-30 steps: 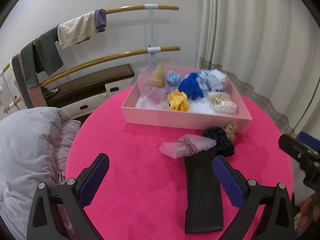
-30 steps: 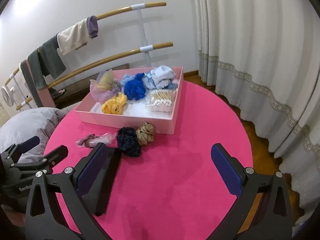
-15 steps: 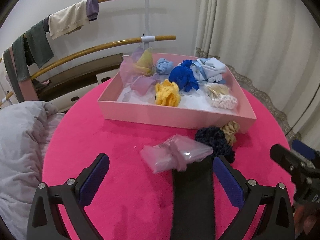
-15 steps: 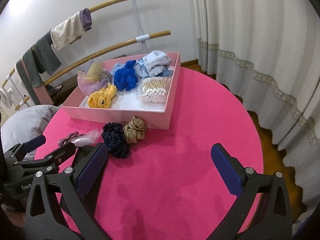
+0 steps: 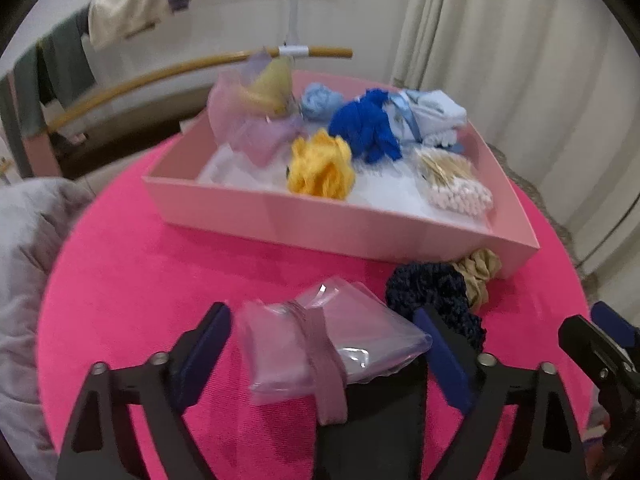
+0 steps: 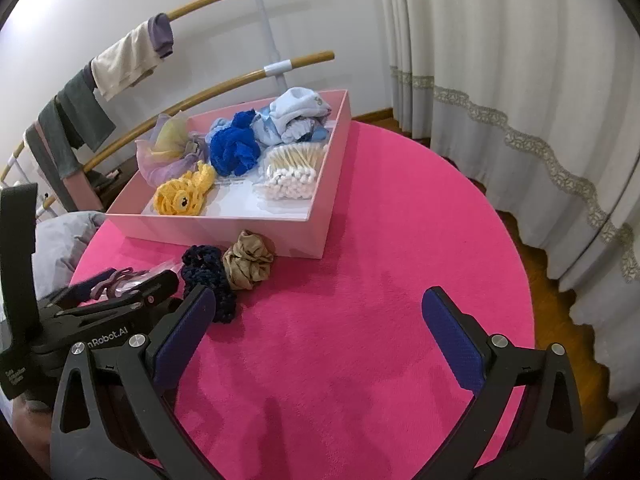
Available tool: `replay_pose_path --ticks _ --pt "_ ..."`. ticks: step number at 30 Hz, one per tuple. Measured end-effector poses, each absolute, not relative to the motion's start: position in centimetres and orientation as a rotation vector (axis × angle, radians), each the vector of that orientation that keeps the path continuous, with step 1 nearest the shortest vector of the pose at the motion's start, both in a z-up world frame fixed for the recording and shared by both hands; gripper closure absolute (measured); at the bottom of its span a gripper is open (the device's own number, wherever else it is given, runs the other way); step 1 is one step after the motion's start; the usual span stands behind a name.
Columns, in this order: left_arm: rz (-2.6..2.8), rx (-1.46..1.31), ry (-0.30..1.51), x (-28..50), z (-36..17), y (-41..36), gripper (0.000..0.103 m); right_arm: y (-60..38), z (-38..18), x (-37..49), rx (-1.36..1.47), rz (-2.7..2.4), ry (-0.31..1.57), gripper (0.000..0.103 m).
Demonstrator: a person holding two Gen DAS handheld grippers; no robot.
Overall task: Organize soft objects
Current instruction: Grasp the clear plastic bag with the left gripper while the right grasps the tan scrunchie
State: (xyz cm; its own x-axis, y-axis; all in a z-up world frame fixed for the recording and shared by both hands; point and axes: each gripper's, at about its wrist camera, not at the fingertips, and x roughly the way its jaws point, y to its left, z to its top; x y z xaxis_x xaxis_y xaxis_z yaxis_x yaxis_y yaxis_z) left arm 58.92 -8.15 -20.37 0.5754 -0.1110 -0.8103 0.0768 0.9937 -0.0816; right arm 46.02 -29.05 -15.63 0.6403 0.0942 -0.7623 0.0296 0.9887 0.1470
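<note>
A clear plastic packet with a pink band [image 5: 320, 344] lies on the pink round table [image 5: 160, 280], partly on a black flat object [image 5: 368, 420]. My left gripper [image 5: 324, 340] is open with its fingers on either side of the packet. A navy scrunchie [image 5: 432, 292] and a tan scrunchie [image 5: 480, 272] lie by the front wall of the pink box [image 5: 320, 220]. The box holds soft items and a bag of cotton swabs [image 6: 292, 172]. My right gripper [image 6: 320, 320] is open and empty over bare table. The left gripper [image 6: 120, 296] also shows in the right wrist view.
A grey cushion [image 5: 28, 248] lies left of the table. Wooden rails with hanging cloths [image 6: 120, 60] stand behind. White curtains [image 6: 500, 60] hang at the right. The table edge [image 6: 528, 280] drops to wooden floor.
My left gripper has moved forward and down, so the plastic packet now lies between its open fingers. My right gripper has moved a little closer to the table.
</note>
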Motion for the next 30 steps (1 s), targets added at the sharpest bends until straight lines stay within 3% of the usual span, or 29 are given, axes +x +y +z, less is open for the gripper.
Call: replay_pose_path --ticks 18,27,30 --pt "-0.137 -0.034 0.888 56.2 -18.9 -5.7 0.032 -26.8 -17.5 48.2 0.166 0.108 0.924 0.001" --pt "-0.122 -0.022 0.867 54.4 -18.0 -4.1 0.037 -25.7 -19.3 50.8 0.206 0.136 0.96 0.028" --pt "-0.118 -0.023 0.868 54.0 -17.9 -3.7 0.038 -25.6 -19.9 51.8 0.247 0.156 0.971 0.044"
